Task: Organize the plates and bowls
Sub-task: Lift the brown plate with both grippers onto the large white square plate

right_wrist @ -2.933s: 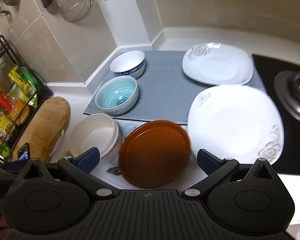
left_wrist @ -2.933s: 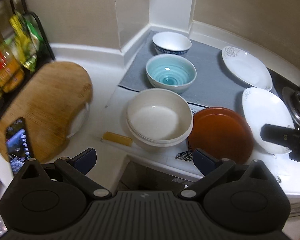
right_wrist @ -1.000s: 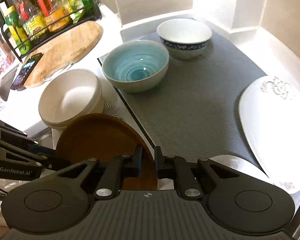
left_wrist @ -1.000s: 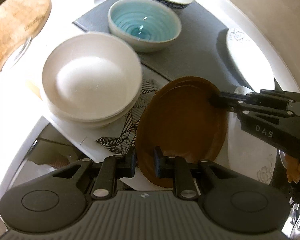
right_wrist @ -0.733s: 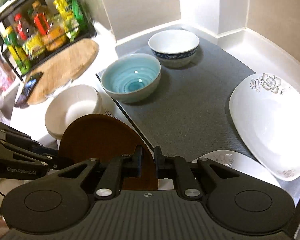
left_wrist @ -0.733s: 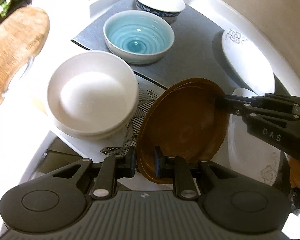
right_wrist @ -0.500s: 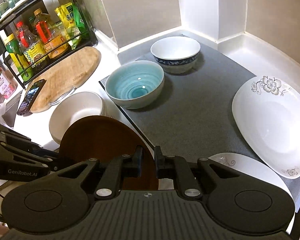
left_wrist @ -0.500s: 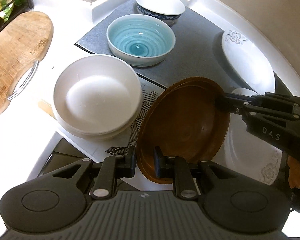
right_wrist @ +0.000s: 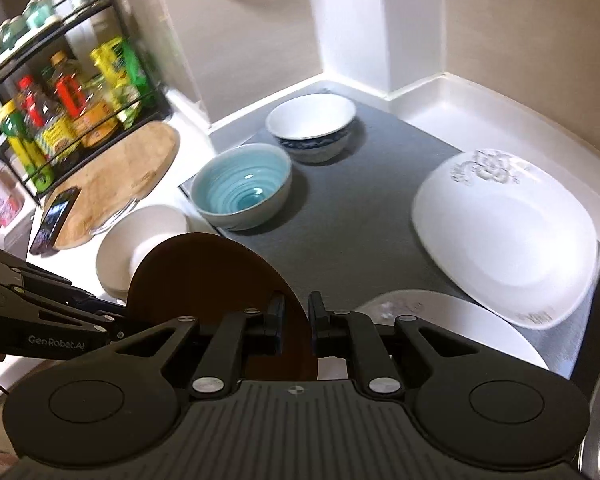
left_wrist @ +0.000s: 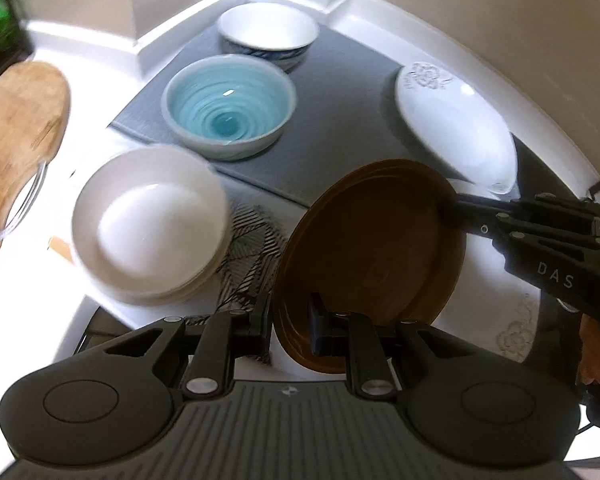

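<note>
So both grippers are clamped on the brown plates: left gripper pinching the near rim, right gripper the opposite edge, stack tilted between them, off the counter. Looks stiff, smooth, probably breakable, so rim grips on opposite sides make sense. Readable writing: "DAS" on the right one, "GenRobot.AI" on the left.

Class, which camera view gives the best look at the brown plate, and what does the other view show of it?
The left wrist view is best: the brown plate shows its whole concave face, with its rim held in both the left gripper and the right gripper. The right wrist view shows only its dark, shadowed face, partly hidden behind the fingers.
</note>
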The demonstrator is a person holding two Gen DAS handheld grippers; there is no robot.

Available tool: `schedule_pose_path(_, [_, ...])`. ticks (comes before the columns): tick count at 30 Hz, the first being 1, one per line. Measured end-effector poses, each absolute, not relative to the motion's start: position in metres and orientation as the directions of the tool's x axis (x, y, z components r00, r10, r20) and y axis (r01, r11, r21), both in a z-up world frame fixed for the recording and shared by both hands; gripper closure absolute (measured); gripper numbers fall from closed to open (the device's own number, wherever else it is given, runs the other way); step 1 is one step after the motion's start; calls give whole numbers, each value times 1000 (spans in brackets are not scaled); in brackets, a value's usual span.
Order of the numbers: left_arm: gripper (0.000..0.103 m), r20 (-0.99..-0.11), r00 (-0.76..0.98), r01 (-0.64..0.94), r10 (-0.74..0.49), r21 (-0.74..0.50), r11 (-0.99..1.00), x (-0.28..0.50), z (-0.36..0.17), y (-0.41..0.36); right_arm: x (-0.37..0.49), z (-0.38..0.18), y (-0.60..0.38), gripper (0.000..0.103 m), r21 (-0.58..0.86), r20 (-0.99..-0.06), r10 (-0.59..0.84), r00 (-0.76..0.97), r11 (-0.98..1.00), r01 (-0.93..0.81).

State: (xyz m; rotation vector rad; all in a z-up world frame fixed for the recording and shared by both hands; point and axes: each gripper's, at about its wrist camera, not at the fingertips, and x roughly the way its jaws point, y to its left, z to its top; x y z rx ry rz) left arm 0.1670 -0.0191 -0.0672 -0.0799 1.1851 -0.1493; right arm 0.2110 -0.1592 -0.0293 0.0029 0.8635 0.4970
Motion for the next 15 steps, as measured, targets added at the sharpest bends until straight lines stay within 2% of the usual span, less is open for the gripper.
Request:
schedule_pose_path(9, [83, -915, 325, 275, -239, -150, 950, 188, -70, -84, 200, -51, -229, 90, 273, -752, 332, 570, 943, -190])
schedule_pose_path(15, [83, -933, 264, 374, -245, -135, 918, 203, -94, -134, 192, -72, -268, 90, 254, -782, 242, 574, 965, -62])
